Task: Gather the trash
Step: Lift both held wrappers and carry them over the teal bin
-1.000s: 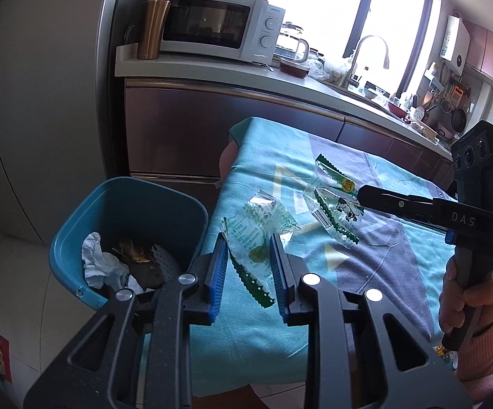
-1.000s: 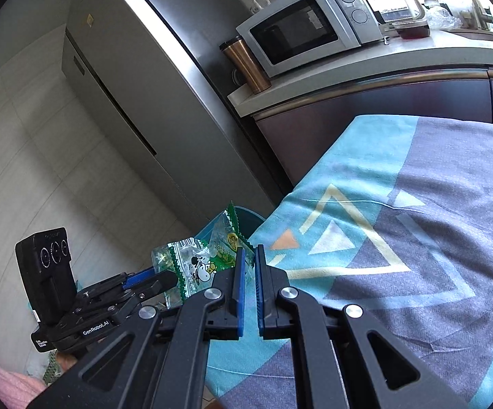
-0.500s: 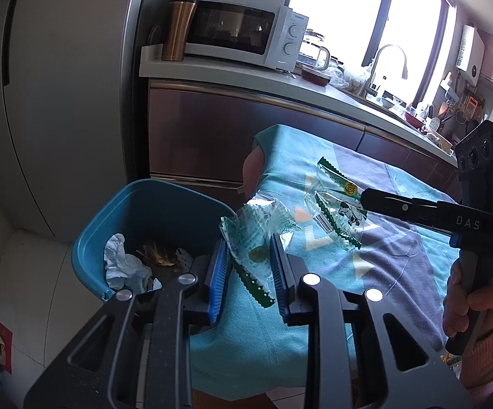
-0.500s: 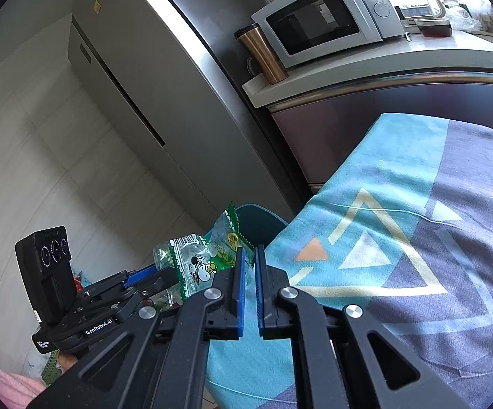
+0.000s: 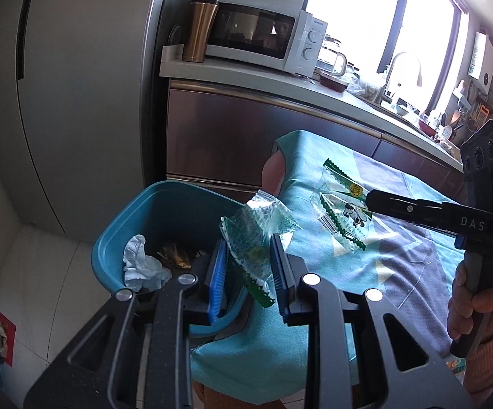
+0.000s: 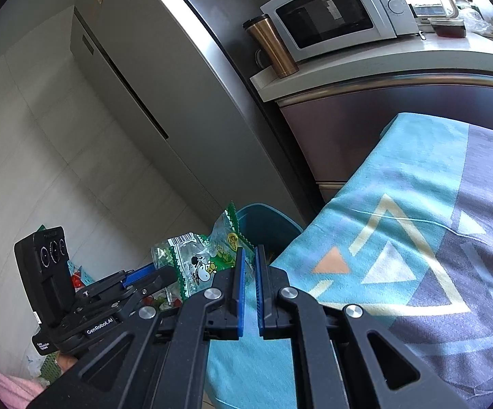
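Left gripper [image 5: 248, 269]: pointing forward and down, blue pads part-closed, pinching a wrapper [image 5: 256, 235] between them.
Right gripper [image 6: 249, 266]: pointing down, pads nearly together, clamped on a second wrapper [image 6: 209, 259].
Right hand [image 5: 478, 310]: wrapped round the gripper's handle, pink sleeve at the wrist.

microwave [image 5: 263, 42], copper tumbler [image 5: 200, 29], refrigerator [image 6: 151, 78]

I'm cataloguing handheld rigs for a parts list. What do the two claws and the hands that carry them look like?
Both are black plastic frames with triangular cut-outs, silver pivot screws and ribbed blue pads. The right claw bears white letters "DAS" on its side and a boxy black head with round lenses. The left claw reads "GenRobot.AI" and carries the same lensed box. The right hand wears a pink ribbed knit sleeve.
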Available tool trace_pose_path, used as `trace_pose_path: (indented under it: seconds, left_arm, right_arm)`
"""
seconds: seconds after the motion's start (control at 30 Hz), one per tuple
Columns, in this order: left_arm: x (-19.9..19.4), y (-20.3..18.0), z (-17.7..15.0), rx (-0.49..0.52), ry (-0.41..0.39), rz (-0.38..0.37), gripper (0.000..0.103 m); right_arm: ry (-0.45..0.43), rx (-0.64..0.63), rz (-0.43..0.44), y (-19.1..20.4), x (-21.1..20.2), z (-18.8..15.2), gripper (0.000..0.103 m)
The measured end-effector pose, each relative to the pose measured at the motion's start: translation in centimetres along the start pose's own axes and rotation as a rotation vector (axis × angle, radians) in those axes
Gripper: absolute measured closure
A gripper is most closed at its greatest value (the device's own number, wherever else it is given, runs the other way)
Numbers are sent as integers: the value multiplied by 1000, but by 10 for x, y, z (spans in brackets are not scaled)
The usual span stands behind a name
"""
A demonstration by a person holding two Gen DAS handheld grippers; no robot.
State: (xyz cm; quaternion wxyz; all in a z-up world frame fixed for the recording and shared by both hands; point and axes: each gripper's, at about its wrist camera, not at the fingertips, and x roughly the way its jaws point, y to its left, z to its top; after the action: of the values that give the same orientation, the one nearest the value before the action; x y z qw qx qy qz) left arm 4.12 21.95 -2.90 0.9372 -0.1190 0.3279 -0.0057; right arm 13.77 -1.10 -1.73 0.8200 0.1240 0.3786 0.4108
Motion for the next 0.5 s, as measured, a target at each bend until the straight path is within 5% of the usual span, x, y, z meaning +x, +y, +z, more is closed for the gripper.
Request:
trace_pose_path:
  seconds: [0.5]
  left_arm:
    - [2,16,0,-24,7,29,78]
  right_arm:
    - [28,-21,4,10,21,7,98]
